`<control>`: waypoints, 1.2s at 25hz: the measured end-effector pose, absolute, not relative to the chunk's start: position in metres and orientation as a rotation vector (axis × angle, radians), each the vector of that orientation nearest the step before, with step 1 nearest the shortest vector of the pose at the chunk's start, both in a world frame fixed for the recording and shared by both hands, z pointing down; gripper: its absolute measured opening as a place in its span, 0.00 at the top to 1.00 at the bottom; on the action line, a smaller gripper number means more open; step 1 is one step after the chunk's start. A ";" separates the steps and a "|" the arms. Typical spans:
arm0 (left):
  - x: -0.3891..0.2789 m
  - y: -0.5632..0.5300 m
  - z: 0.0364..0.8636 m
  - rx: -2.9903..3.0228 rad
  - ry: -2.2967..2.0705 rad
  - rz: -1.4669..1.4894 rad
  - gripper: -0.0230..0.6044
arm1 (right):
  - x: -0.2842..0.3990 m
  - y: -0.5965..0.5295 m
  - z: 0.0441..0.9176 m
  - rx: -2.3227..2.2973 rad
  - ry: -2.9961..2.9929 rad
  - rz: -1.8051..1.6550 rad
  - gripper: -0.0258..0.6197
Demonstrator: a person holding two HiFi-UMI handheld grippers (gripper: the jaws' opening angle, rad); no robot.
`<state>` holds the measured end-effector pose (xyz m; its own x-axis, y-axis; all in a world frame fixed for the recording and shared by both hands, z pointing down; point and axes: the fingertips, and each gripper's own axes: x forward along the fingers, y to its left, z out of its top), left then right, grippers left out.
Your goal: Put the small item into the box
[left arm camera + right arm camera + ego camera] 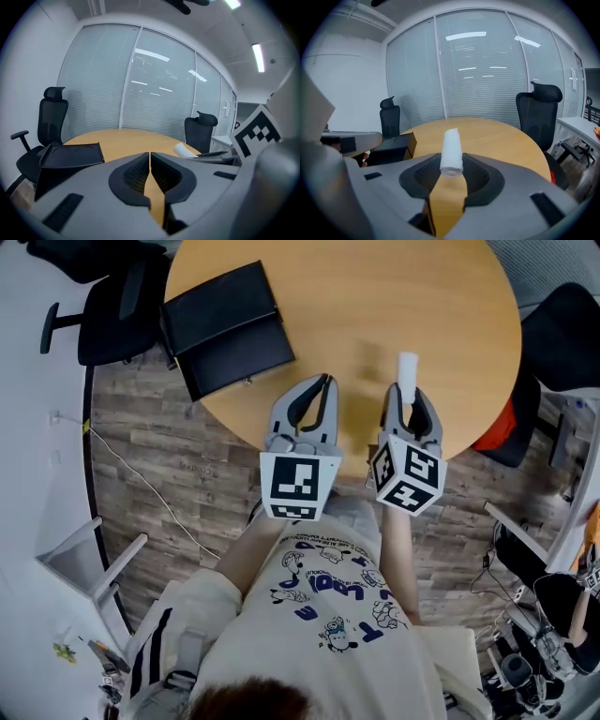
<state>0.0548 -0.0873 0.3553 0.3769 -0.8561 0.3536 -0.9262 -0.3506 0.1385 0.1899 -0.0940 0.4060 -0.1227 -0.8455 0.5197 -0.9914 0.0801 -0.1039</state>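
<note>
The round wooden table (375, 296) fills most of the room's middle, with a black chair (112, 310) pulled up at its far left edge. The person (319, 634) stands at the near edge in a cream T-shirt with blue print, a tool in each hand.

On the left part of the table lies the black box (230, 324), open, its two halves spread side by side.

The left gripper (327, 382) hangs over the near rim of the table, its jaws brought together at the tips with nothing between them.

The right gripper (409, 397) is just beside it, also over the near rim, and its jaws are clamped on the white roll (408, 369) – a small rolled-up piece, cloth or paper, I cannot say which.

The roll sticks out forward past the jaw tips toward the table's middle – held in the air, well apart from the box and to its right.
</note>
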 end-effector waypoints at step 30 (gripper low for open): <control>-0.090 -0.016 0.313 1.939 -2.130 0.170 0.93 | 0.044 -0.090 0.370 1.418 -2.382 0.505 0.72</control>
